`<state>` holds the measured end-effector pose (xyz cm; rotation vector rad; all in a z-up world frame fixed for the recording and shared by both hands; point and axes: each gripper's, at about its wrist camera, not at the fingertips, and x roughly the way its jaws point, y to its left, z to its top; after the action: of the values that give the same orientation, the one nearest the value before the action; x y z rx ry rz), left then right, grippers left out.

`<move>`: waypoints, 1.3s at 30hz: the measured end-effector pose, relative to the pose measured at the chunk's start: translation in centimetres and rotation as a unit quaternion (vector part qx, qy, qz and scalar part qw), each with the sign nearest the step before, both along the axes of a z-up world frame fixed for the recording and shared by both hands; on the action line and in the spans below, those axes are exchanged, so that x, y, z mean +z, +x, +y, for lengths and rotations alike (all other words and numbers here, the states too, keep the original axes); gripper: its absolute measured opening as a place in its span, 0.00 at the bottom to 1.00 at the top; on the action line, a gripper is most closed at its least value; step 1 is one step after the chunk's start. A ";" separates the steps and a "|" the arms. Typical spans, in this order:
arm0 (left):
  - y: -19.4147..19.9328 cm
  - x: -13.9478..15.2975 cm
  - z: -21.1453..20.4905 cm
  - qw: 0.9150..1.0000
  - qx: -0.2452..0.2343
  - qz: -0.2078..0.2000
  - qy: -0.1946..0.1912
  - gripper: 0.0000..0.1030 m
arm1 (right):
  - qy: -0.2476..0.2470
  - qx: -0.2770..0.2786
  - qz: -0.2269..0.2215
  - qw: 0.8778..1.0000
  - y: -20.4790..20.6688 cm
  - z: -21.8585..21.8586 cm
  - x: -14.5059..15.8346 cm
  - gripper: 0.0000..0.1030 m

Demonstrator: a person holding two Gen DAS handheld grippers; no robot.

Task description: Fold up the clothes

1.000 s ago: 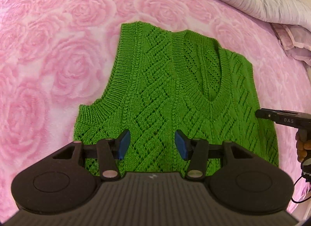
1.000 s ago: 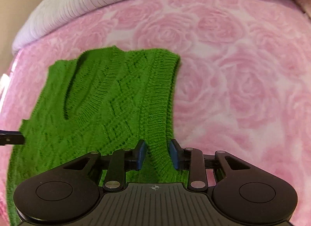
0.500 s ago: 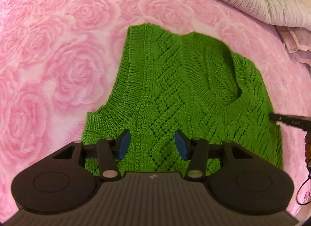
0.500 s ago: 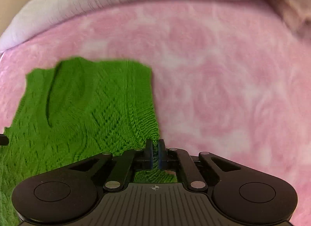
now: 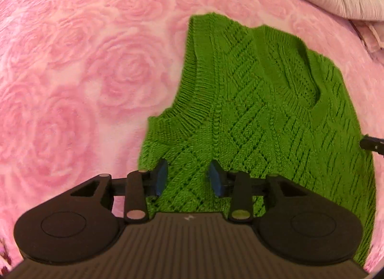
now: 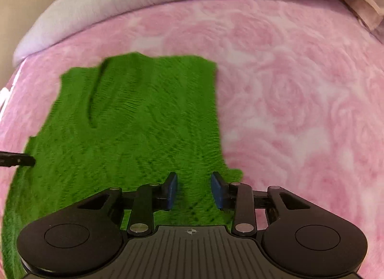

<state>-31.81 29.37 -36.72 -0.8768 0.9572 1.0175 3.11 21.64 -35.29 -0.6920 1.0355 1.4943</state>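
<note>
- Vest [image 5: 259,115] lies spread flat on the blanket [image 5: 72,87], no fold visible.
- Left gripper [image 5: 188,178] and right gripper [image 6: 194,190]: jaws apart, empty, vest just ahead.

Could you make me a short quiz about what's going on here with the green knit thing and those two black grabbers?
1. True or false: the green vest lies spread flat on the pink rose blanket.
2. The left gripper is: A) open above the vest, B) shut on the vest, C) out of view.
3. Fill in: the right gripper is ____, its blue pads apart over the vest's edge.

Key: 1 true; 2 A; 3 open.
</note>
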 end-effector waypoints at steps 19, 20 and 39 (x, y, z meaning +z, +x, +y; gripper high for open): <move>-4.0 0.9 2.3 0.996 0.020 -0.021 0.084 0.05 | 0.010 -0.097 0.005 0.995 2.5 -2.4 0.6 0.35; -4.0 0.3 2.5 0.997 0.022 -0.018 0.078 0.05 | 0.011 -0.094 0.006 0.996 2.4 -2.4 0.5 0.35; 0.0 2.1 -1.3 0.992 -0.042 0.024 0.117 0.12 | 0.031 -0.060 -0.047 0.997 -1.1 -3.7 1.0 0.34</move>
<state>-31.86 28.04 -34.64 -0.6148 0.8879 1.0579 2.03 17.96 -34.32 -0.6381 0.9398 1.3710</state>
